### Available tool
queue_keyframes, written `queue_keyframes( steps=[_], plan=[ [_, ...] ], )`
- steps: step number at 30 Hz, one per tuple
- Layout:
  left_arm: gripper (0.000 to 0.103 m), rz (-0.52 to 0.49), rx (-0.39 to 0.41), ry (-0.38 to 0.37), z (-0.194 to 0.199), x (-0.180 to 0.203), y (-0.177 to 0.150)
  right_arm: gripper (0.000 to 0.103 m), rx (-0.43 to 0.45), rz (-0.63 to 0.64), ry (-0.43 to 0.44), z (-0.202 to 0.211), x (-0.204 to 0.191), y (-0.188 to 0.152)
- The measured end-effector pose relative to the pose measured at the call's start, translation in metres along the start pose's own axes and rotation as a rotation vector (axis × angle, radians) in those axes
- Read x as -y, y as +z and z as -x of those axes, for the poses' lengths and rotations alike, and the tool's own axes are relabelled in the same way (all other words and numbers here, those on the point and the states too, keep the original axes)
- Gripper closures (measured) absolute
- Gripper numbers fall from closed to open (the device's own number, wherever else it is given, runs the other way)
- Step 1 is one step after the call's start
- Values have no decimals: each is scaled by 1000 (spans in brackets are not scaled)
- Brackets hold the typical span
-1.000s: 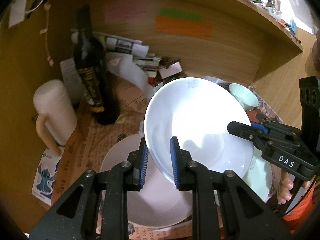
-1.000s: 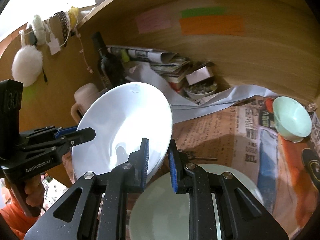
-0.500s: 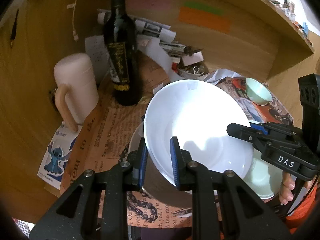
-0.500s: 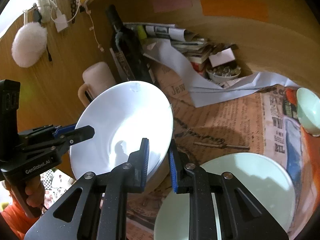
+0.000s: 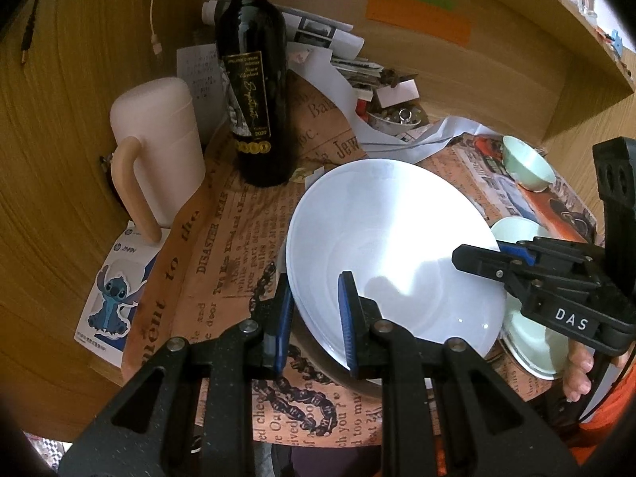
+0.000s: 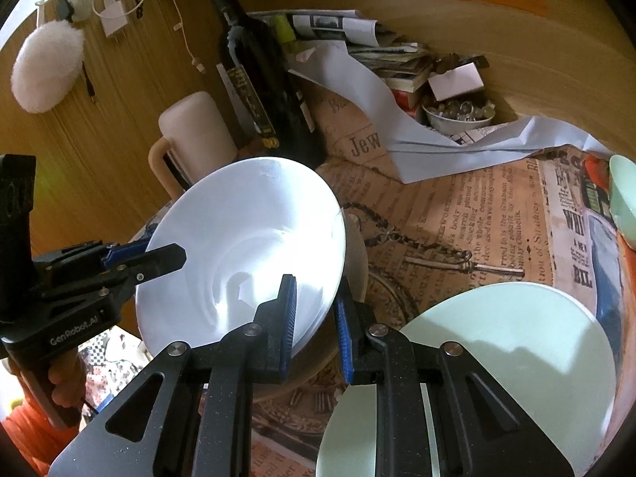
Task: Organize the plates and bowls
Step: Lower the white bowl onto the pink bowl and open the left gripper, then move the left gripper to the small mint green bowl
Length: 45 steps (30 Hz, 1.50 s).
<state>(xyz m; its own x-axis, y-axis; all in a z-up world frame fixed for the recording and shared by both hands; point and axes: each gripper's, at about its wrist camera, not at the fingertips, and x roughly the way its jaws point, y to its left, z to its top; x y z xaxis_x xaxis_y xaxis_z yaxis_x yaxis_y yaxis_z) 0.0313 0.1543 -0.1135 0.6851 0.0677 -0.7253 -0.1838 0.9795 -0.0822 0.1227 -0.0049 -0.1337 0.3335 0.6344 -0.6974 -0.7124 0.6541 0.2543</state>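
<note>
1. Fingers of the left gripper [image 5: 314,318] clamp the near rim of the white plate [image 5: 393,246].
2. Right gripper [image 6: 314,318] pinches its opposite rim.
3. Plate hangs tilted over a beige plate [image 6: 357,254] on the newspaper-covered surface [image 6: 457,214], beside a pale green plate [image 6: 497,342].

Warm, dim indoor light. Bright glare washes the white plate [image 5: 393,246], crossed by soft shadows. Fisheye bending curves the edges, with black corners.
</note>
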Motion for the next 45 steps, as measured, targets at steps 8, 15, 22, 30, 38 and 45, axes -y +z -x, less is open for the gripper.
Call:
queue_keyframes(
  steps=[8,15,22,30,38,45],
  plan=[
    [82,-44,28,82,0,5,-2,86,1,38,-30,-1,-6,0],
    [82,-88,46,75,1,14,-1,83,18,102,-92,0,-13,2],
    [81,-55,33,54,-2,11,4,80,31,74,-77,5,-8,6],
    [53,-53,102,18,11,28,20,56,142,58,-112,37,2,13],
    [23,-98,184,-39,26,66,51,44,221,-11,-198,74,46,20],
    [9,-130,198,-43,13,100,81,31,287,-101,-308,107,101,24]
  ],
)
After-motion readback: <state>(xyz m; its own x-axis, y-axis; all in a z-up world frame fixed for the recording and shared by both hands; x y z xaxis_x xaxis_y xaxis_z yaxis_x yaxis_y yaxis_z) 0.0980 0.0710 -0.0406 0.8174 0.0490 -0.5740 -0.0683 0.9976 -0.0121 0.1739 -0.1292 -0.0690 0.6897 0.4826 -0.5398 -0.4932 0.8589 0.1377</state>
